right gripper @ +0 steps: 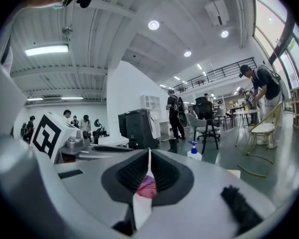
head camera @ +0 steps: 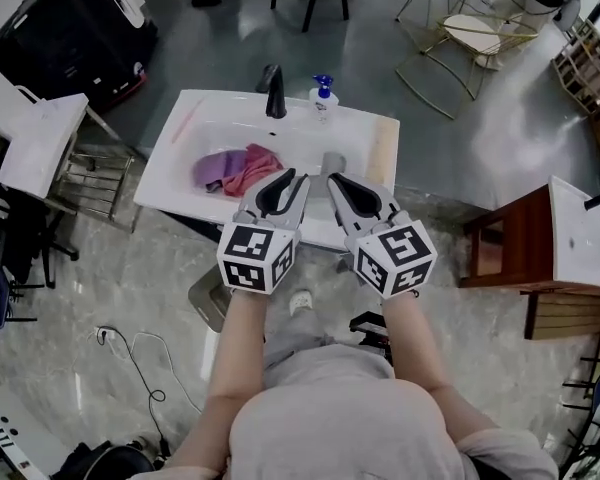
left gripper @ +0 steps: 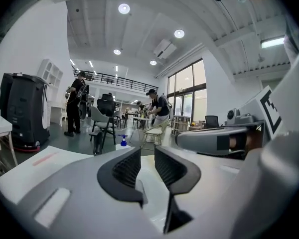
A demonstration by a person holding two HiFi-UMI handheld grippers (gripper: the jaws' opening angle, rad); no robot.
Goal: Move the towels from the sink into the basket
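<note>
A purple towel (head camera: 218,168) and a pink towel (head camera: 252,167) lie bunched together in the basin of the white sink (head camera: 195,118). Both grippers hover side by side over the sink's near rim, just right of the towels. My left gripper (head camera: 299,176) (left gripper: 147,166) stands slightly open, a narrow gap between its pads and nothing in it. The tips of my right gripper (head camera: 332,178) (right gripper: 149,156) meet, so it is shut; the pink towel (right gripper: 147,187) shows through the slit lower down, beyond the jaws. I cannot pick out a basket for certain.
A black faucet (head camera: 275,92) and a blue-topped soap bottle (head camera: 323,97) stand at the sink's back edge. A white side table (head camera: 42,140) is at the left, a wooden cabinet (head camera: 520,250) at the right. Cables (head camera: 130,348) lie on the floor. People stand far off.
</note>
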